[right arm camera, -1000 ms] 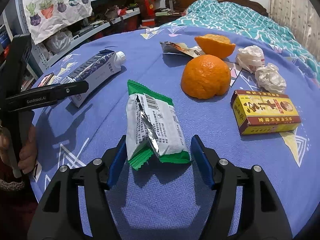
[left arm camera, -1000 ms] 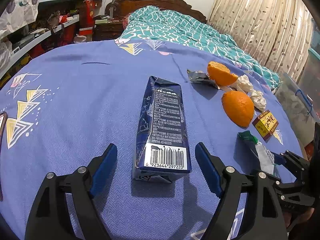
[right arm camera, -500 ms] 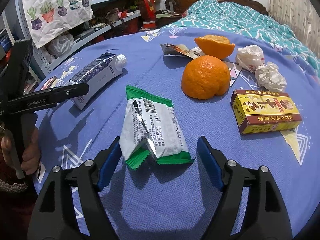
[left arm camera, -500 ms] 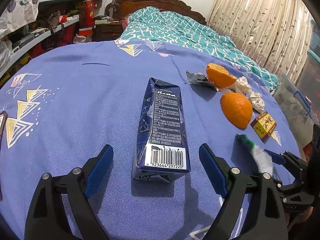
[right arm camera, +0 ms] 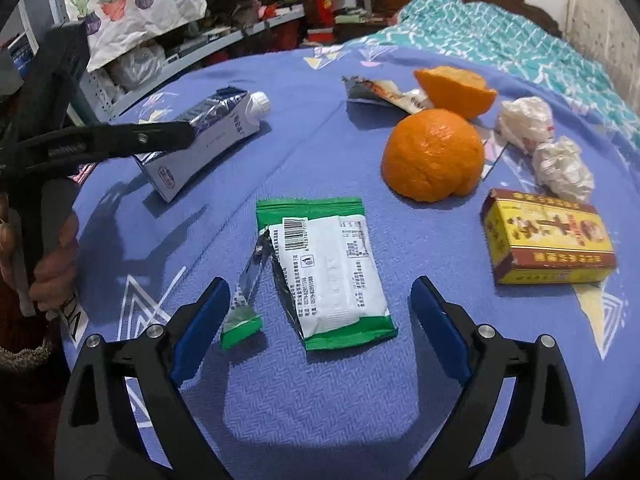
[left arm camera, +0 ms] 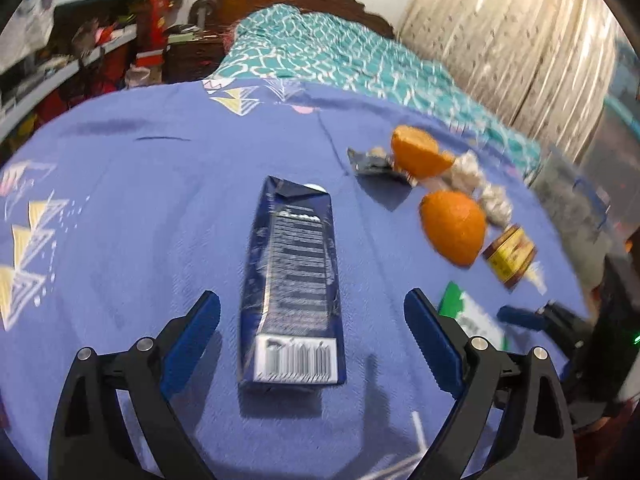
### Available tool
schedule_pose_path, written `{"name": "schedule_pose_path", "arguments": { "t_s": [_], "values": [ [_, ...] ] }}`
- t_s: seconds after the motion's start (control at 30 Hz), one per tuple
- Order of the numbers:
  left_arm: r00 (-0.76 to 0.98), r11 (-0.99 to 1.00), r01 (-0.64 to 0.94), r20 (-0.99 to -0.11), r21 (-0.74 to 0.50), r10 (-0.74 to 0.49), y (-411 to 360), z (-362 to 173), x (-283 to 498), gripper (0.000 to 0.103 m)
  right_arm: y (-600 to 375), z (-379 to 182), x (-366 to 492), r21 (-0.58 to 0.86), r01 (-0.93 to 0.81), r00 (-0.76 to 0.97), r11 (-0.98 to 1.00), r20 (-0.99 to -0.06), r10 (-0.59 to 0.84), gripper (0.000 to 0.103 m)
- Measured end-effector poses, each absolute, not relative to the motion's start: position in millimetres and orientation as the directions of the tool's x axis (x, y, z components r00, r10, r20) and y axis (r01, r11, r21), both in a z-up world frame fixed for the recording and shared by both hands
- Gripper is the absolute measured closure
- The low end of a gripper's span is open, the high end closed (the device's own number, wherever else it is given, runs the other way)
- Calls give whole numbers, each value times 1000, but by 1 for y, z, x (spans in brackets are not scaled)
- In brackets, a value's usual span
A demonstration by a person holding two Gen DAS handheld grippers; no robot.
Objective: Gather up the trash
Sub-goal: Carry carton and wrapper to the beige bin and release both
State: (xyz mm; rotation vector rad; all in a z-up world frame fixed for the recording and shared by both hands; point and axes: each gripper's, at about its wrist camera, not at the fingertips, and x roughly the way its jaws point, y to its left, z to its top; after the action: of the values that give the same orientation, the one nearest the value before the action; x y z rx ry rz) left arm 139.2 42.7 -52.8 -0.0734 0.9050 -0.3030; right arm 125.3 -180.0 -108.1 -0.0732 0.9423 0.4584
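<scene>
Blue cloth with pale triangles covers the worktop, and the trash lies scattered over it. The left tongs stand wide apart and have just been opening, their pads well clear of the dark blue carton lying flat between them at the centre of the left view. The right tongs are likewise spread and have just been widening; the green-and-white wrapper lies between them, its torn flap just by the left-hand pad, neither pad pressing on it. To the right in that view sit the yellow box, an orange peel dome, a second peel and two crumpled paper balls.

To my eye each pair is lined up for a pick. I would lower both until the pads graze the cloth, then close across the carton's narrow sides; the wrapper is flat and limp, so pinch low and gather the loose flap too, or it may slip.
</scene>
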Motion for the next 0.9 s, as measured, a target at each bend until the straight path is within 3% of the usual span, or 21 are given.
{"name": "schedule_pose_path", "arguments": {
  "t_s": [0.03, 0.07, 0.1, 0.17, 0.2, 0.37, 0.6, 0.9],
  "values": [
    [567, 959, 226, -778, -169, -271, 39, -57, 143, 14, -179, -108, 126, 132, -410, 500, 902, -794, 344, 13],
    [555, 962, 219, -791, -161, -258, 37, -62, 145, 18, -177, -107, 125, 110, -412, 511, 905, -794, 329, 22],
    [532, 963, 212, -807, -165, -256, 36, -67, 149, 35, -175, -106, 123, 70, -413, 528, 908, -794, 301, 44],
    [545, 971, 199, -808, -135, -225, 34, -68, 146, 53, -178, -105, 119, 91, -419, 522, 903, -790, 322, 69],
    [526, 963, 216, -811, -163, -256, 33, -68, 144, 53, -184, -105, 116, 121, -411, 517, 903, -785, 340, 71],
    [501, 937, 279, -801, -209, -328, 14, -62, 120, 53, -230, -101, 97, 200, -307, 568, 930, -746, 348, 73],
    [369, 811, 518, -784, -272, -499, -82, -43, 87, 53, -339, -98, 47, 388, -72, 667, 919, -667, 333, 73],
    [126, 542, 787, -784, -294, -608, -268, -29, 61, 57, -494, -91, -41, 446, 290, 792, 847, -608, 49, 73]
  ]
}}
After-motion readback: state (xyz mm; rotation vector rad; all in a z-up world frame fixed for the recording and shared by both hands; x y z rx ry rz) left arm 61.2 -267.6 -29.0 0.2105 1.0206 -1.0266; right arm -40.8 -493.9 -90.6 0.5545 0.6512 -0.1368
